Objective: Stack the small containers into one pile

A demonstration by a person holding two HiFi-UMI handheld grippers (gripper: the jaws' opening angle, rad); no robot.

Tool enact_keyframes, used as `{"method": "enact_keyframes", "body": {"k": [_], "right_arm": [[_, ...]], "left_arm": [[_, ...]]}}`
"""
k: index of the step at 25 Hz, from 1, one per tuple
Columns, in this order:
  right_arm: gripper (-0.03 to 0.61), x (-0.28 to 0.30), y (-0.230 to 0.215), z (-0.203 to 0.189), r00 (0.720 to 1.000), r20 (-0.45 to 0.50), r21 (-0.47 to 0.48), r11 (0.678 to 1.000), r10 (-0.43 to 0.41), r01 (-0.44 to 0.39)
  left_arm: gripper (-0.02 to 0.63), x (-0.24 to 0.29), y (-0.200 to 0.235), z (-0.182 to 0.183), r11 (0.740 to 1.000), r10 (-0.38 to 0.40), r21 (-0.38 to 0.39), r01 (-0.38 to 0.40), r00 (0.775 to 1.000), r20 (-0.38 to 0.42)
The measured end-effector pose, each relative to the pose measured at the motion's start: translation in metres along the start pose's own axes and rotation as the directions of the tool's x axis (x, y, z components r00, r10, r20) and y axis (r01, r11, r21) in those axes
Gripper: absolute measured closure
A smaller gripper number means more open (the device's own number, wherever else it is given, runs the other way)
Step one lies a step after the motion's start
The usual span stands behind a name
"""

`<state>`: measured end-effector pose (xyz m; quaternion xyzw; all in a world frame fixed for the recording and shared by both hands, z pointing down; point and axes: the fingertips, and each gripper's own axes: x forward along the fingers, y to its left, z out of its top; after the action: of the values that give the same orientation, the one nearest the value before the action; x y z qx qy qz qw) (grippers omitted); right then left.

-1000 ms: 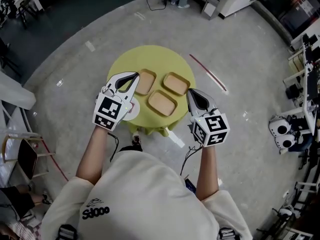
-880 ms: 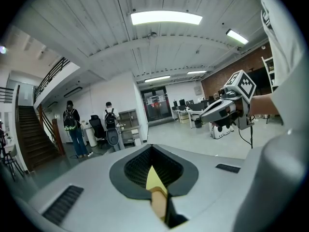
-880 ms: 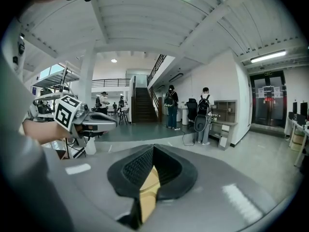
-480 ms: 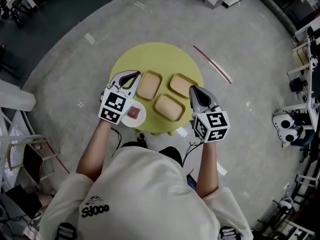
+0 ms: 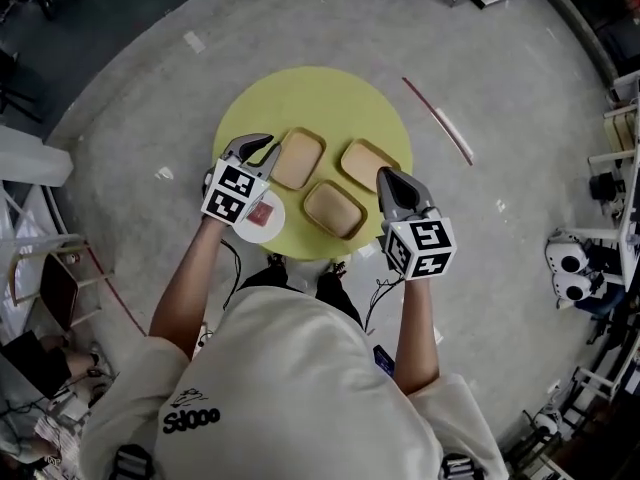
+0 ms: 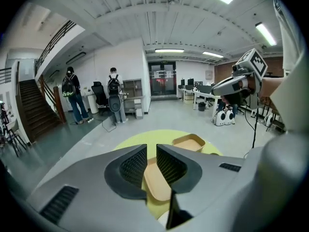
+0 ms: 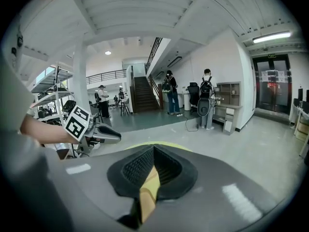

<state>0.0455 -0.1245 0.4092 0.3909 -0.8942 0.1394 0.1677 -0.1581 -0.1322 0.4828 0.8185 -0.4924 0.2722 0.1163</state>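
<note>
**Two hand-held grippers poised beside three unstacked containers**

The main risk is that the left hand-held gripper [image 5: 266, 148] shoves the container at nine o'clock [image 5: 298, 158] sideways instead of straddling its rim, because the gap between its jaws looks narrow. Those jaws have just been opening. They stand partly apart with nothing between them, and that container lies just beyond. The right hand-held gripper [image 5: 386, 176] is closed on nothing, beside the container at three o'clock [image 5: 369, 165]. The third container [image 5: 333, 209] sits at five o'clock on the round counter [image 5: 310, 98].
</note>
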Motion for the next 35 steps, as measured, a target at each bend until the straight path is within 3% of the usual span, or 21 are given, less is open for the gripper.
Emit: {"method": "enact_keyframes", "body": {"k": [7, 18, 28, 35], "right_arm": [[0.569, 0.015, -0.005, -0.029, 0.998, -0.062, 0.036, 0.999, 0.026, -0.023], [0.569, 0.007, -0.006, -0.064, 0.991, -0.130, 0.100, 0.995, -0.007, 0.020], [0.569, 0.002, -0.016, -0.076, 0.988, -0.152, 0.132, 0.991, -0.012, 0.032], [0.569, 0.001, -0.023, -0.073, 0.990, -0.144, 0.127, 0.992, -0.007, 0.026]], "left_arm": [[0.517, 0.045, 0.010, -0.076, 0.998, -0.031, -0.064, 0.019, 0.982, -0.188], [0.497, 0.091, 0.010, -0.167, 0.980, -0.068, -0.200, -0.012, 0.918, -0.391], [0.578, 0.103, 0.010, -0.175, 0.970, -0.040, -0.234, -0.065, 0.908, -0.417], [0.594, 0.098, 0.010, -0.153, 0.954, -0.075, -0.298, -0.028, 0.941, -0.329]]}}
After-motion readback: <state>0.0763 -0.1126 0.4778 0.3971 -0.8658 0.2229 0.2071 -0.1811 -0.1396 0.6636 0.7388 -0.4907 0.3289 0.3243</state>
